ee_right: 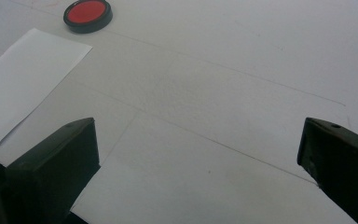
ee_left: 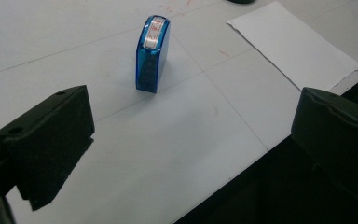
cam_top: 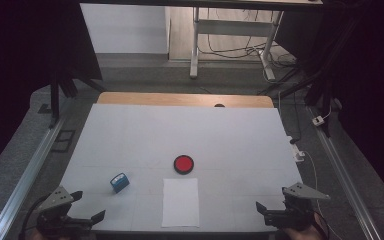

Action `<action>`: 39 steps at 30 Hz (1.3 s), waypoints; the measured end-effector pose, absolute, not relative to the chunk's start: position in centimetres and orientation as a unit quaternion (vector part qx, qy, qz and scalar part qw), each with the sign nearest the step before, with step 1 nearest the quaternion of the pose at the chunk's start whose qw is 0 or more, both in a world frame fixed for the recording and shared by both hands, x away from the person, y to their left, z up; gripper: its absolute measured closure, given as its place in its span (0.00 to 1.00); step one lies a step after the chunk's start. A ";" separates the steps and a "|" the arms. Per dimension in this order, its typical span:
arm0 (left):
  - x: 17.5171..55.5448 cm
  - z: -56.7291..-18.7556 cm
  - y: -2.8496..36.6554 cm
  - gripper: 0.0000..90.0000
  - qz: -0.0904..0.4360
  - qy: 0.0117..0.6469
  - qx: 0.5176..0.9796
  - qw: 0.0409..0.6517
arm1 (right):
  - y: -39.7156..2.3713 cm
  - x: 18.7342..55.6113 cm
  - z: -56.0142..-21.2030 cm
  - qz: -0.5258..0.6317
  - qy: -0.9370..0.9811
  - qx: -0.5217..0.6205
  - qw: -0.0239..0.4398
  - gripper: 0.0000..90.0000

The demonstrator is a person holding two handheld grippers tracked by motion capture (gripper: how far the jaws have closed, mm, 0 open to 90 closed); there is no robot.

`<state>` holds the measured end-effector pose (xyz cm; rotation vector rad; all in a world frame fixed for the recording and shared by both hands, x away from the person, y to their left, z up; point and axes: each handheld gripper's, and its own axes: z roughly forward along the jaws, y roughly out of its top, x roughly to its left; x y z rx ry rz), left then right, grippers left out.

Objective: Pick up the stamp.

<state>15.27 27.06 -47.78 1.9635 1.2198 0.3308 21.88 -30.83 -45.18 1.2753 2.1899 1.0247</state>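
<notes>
Stamp (ee_left: pixel 153 53), glossy blue plastic block, stands upright; both grippers' fingers spread wide, empty.

Table (cam_top: pixel 130 135): white top, with a strip of wood along the far edge.
Stamp (cam_top: pixel 119 182): small and blue, on the near left of the table, tilted.
Ink pad (cam_top: pixel 183 164): round, red in a black rim, near the middle, just beyond the paper.
Paper (cam_top: pixel 180 202): white sheet, lying flat at the near edge.
Left gripper (cam_top: pixel 87 207): near left corner, jaws apart, nothing between them.
Right gripper (cam_top: pixel 271 200): near right corner, jaws apart, nothing between them.
Floor: grey, a desk frame and cables beyond the table.
</notes>
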 end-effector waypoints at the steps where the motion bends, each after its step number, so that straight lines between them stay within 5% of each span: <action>1: 15.3 -47.8 27.1 0.00 0.130 0.481 0.773 0.393 | -30.8 21.9 -45.2 0.367 0.785 0.456 0.203 0.00; 39: 16.4 -46.9 27.1 0.00 0.108 0.456 0.779 0.415 | -30.4 21.8 -45.3 0.354 0.802 0.438 0.197 0.00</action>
